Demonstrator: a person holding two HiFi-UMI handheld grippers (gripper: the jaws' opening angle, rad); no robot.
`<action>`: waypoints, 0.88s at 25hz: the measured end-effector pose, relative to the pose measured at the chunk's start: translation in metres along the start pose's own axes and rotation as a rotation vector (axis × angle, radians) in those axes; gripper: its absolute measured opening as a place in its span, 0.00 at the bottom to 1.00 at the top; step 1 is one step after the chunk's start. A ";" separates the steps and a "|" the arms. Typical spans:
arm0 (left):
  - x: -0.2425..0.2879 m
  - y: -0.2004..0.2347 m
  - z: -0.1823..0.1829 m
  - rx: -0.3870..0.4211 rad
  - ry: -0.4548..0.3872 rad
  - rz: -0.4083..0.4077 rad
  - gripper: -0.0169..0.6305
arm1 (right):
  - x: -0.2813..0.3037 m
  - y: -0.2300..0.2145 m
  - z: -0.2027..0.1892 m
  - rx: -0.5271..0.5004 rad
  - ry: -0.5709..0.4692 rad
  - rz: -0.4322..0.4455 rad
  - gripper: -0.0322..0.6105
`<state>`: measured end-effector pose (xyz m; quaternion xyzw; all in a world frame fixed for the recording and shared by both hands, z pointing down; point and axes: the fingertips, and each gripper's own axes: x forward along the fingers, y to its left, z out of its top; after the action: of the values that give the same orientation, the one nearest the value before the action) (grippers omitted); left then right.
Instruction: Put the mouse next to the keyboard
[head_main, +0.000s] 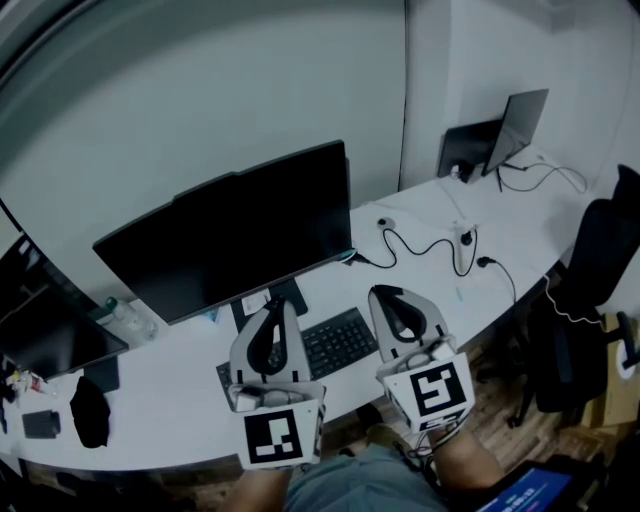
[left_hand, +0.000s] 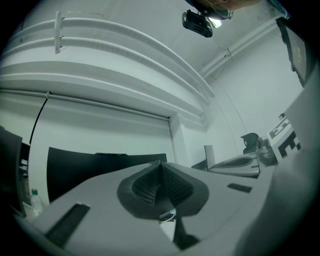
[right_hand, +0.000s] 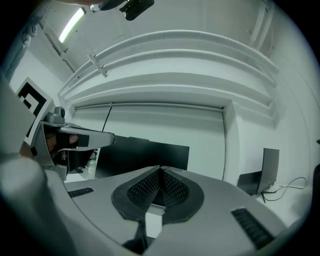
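**Holding two shut grippers over the desk, can't spot the mouse**

Looking down at a white desk (head_main: 180, 400) with a big black monitor (head_main: 235, 235) along the far side. Just near of the monitor's stand, a black keyboard (head_main: 335, 343), partly covered by the left gripper (head_main: 278, 305) and the right gripper (head_main: 385, 292). Holding both up by the desk's near edge, left one across the keyboard's left end, right one at its right end.

Checked each gripper view: pads pressed together at the tips on both, nothing pinched.

Can't pick out the mouse for sure in any view. Spotted a small pale thing (head_main: 385, 222) on a black cable (head_main: 432, 245) right of the monitor, too small to call.

As for writing: only bold black-and-white square patterns on the marker cubes (head_main: 273, 437). Also a pale label (head_main: 255, 300) at the monitor's foot, too small to read.

Far right, an open laptop (head_main: 515, 128); nearer, a black chair (head_main: 590, 290).
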<state>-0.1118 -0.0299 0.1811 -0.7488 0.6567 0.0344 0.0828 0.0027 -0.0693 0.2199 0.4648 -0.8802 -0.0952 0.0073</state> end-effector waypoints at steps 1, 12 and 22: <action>-0.001 0.000 0.002 -0.001 -0.006 -0.001 0.03 | -0.001 0.001 0.003 -0.005 -0.004 -0.002 0.07; -0.012 0.002 0.010 -0.012 -0.027 -0.002 0.03 | -0.007 0.006 0.018 -0.030 -0.030 -0.006 0.07; -0.009 0.006 0.007 -0.011 -0.019 -0.005 0.03 | -0.002 0.008 0.018 -0.029 -0.030 -0.006 0.07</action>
<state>-0.1184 -0.0207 0.1751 -0.7504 0.6540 0.0450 0.0847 -0.0044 -0.0609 0.2041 0.4657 -0.8774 -0.1149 0.0004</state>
